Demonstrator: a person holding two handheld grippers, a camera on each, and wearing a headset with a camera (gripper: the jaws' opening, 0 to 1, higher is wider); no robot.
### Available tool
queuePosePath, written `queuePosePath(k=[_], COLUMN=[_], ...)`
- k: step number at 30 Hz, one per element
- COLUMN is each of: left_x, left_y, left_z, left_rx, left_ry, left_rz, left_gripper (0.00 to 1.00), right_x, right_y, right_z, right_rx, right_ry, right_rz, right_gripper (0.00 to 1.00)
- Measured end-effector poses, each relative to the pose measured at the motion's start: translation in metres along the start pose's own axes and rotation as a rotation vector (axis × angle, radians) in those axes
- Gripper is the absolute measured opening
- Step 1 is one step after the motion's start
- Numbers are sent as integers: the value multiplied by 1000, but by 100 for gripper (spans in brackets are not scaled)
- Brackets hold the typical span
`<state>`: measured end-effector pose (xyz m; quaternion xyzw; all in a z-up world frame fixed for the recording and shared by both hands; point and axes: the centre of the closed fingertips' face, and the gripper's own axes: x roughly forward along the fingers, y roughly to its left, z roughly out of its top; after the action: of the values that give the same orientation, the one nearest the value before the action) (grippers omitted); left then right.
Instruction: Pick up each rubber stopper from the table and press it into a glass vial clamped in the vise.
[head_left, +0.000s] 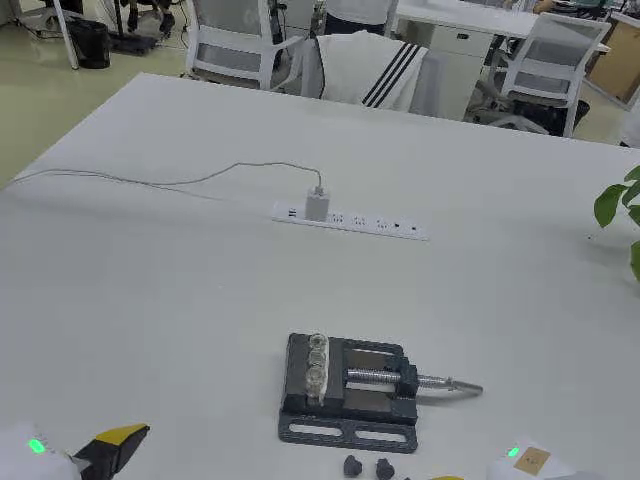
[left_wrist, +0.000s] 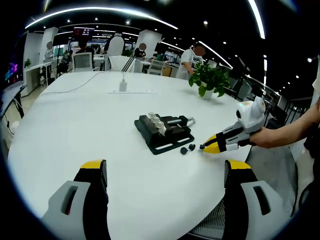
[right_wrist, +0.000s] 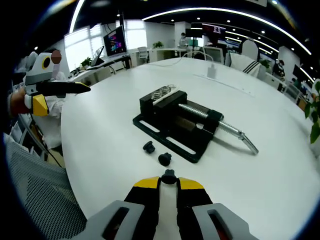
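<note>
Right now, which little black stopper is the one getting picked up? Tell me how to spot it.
Find the black vise on the white table. On the person's side of its base lie two loose dark stoppers; the third stopper sits nearer the table's edge. Unlike them, it is pinched between the right gripper's yellow-tipped jaws.

Vials (head_left: 316, 362) stand in the vise (head_left: 345, 428); two stoppers (head_left: 352, 465) lie before it, the power strip (head_left: 350, 220) behind.
</note>
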<state>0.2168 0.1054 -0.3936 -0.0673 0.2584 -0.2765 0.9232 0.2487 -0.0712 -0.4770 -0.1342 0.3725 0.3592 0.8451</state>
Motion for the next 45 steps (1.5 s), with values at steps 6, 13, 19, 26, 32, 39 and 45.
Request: queuePosePath(k=[6, 13, 19, 26, 32, 39, 45], left_x=[5, 15, 23, 34, 45, 57, 61], left_y=[-8, -18, -27, -36, -44, -59, -74], left_z=[0, -1, 8, 10, 6, 5, 8], left_rx=[36, 131, 216, 355, 474, 572, 644], left_ry=[11, 45, 46, 77, 127, 150, 150], left_rz=[-36, -92, -139, -185, -222, -295, -356], left_gripper=[93, 91, 87, 80, 73, 63, 48], right_x=[-15, -33, -43, -50, -59, -64, -67], right_y=[1, 2, 6, 15, 25, 29, 40], right_z=[7, 21, 35, 42, 53, 65, 70], right_rx=[-66, -170, -239, -353, -431, -504, -555], right_ry=[26, 53, 75, 148, 191, 235, 272], right_rz=[57, 118, 172, 249, 318, 359, 408], right_gripper=[8, 8, 8, 8, 8, 8, 8])
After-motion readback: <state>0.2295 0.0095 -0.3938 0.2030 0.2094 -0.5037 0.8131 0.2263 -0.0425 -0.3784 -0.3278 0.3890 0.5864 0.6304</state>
